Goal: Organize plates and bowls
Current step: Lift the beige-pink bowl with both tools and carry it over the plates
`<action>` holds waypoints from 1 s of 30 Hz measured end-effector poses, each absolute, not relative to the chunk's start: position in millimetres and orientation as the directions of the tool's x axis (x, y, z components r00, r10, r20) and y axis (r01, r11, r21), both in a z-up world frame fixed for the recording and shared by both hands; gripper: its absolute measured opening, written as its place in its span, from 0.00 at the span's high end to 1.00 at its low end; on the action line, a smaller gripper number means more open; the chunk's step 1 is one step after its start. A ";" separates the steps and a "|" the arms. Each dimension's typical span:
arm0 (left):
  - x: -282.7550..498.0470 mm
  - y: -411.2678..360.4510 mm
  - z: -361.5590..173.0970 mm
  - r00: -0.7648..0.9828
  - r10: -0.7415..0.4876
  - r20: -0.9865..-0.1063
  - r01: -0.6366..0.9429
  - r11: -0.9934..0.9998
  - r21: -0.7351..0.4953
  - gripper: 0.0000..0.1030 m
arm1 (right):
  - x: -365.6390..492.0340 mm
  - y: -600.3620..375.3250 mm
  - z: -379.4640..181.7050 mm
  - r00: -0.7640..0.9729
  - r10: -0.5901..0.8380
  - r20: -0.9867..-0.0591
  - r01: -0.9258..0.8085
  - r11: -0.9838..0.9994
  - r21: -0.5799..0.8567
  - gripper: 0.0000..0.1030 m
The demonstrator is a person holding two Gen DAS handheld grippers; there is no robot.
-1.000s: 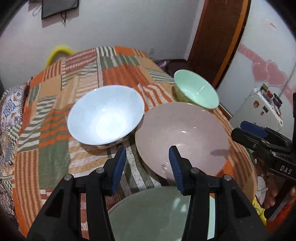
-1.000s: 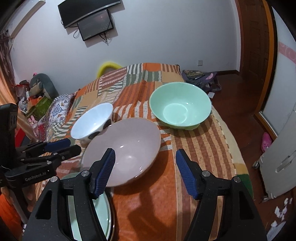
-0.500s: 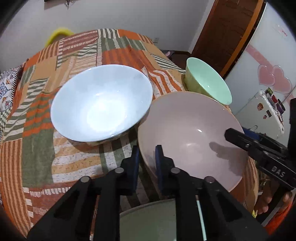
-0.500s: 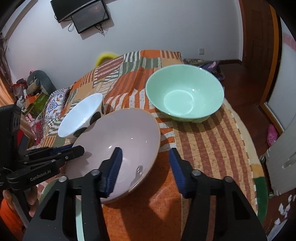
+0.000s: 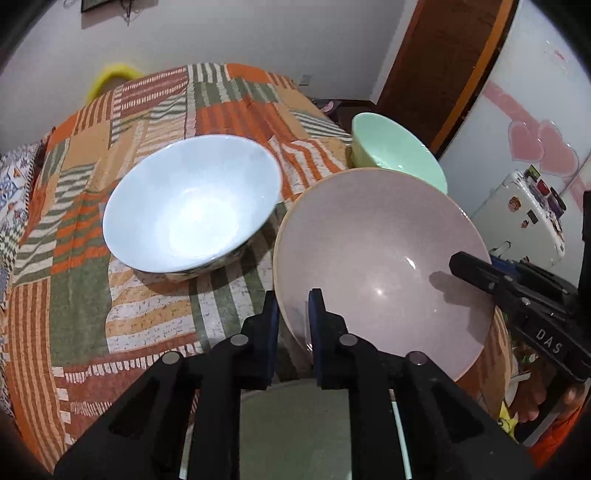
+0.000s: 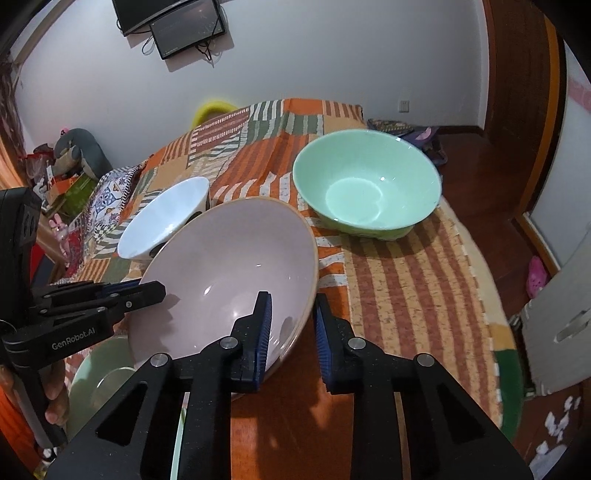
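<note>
1. Pink bowl (image 5: pixel 380 258): tilted, gripped on two sides of its rim; in the right wrist view it fills the centre-left (image 6: pixel 229 273).
2. Left gripper (image 5: pixel 291 314): jaws clamped on the pink bowl's rim at its 7 o'clock edge, one blue pad inside and one outside.
3. Right gripper (image 6: pixel 291 321): jaws clamped on the opposite rim, at 4 o'clock of the pink bowl in its own view.
4. Green plate (image 5: pixel 295 424): lies nearest, below both grippers, partly hidden by them.
5. White bowl (image 5: pixel 192 203): upright on the striped bedspread (image 5: pixel 74 258), at 10 o'clock of the pink bowl, just beside it.
6. Green bowl (image 6: pixel 365 184): upright on the bedspread, at 1 o'clock of the pink bowl, farther back.
7. Wall screen (image 6: pixel 184 26): at 11 o'clock, on the far white wall.
</note>
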State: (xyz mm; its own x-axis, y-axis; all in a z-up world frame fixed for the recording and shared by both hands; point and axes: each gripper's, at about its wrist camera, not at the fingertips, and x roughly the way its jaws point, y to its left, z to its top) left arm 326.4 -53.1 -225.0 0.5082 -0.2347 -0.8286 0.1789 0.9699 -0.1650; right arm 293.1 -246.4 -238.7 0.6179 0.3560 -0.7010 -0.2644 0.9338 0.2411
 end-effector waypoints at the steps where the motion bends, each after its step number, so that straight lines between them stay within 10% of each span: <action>1: 323.9 -55.4 -222.3 0.513 -0.234 -0.826 0.183 0.970 -0.161 0.86 | 290.4 -248.8 -235.9 0.623 0.355 -0.697 -0.262 0.934 0.243 0.80; 30: 179.5 24.6 -111.7 0.724 -0.114 -0.680 0.087 0.993 -0.075 0.86 | 219.1 -178.2 -172.9 0.630 0.509 -0.587 -0.453 0.854 0.255 0.80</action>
